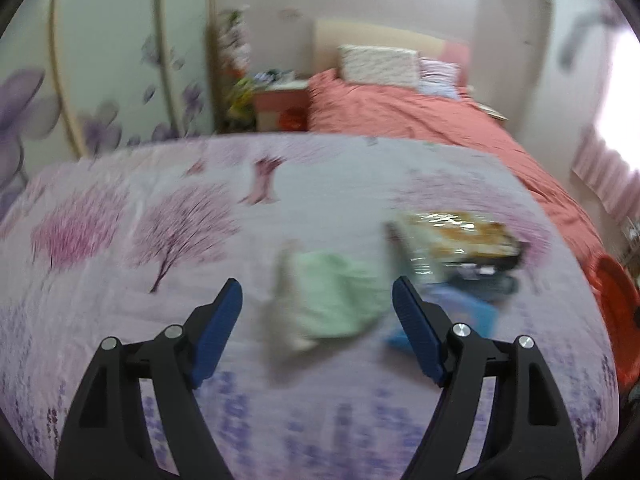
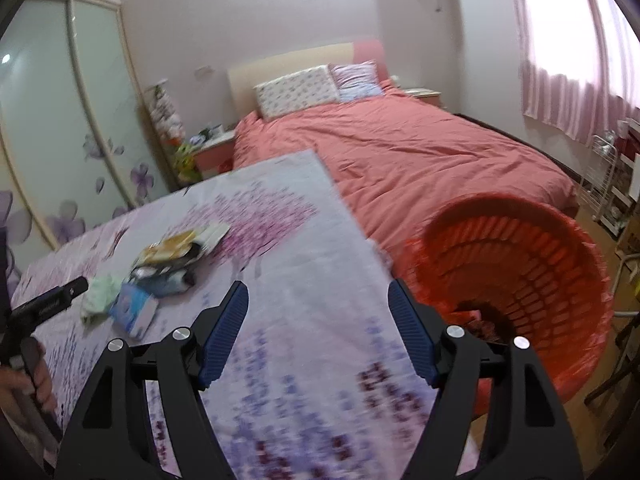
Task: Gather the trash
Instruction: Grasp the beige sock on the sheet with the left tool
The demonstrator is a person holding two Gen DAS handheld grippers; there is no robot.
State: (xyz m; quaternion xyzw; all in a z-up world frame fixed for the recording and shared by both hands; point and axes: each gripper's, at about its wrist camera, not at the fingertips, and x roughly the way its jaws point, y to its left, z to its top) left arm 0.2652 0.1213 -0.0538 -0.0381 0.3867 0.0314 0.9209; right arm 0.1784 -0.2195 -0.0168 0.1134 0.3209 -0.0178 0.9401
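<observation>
Trash lies in a small heap on the flowered cloth (image 1: 160,216): a crumpled pale-green tissue (image 1: 332,296), a blue packet (image 1: 468,312) and shiny snack wrappers (image 1: 452,236). My left gripper (image 1: 316,300) hovers open just before the tissue, nothing between its blue pads. In the right wrist view the same heap sits at the left: tissue (image 2: 100,288), blue packet (image 2: 134,308), wrappers (image 2: 176,252). My right gripper (image 2: 318,304) stands open and empty over the cloth's (image 2: 280,240) near right part, beside the red mesh basket (image 2: 560,264).
The red basket's rim (image 1: 612,292) shows at the right edge of the cloth in the left wrist view. A bed with a salmon cover (image 2: 420,156) lies behind, a nightstand (image 2: 212,152) and sliding wardrobe doors (image 2: 60,120) at the left. A hand (image 2: 32,376) holds the left gripper's handle.
</observation>
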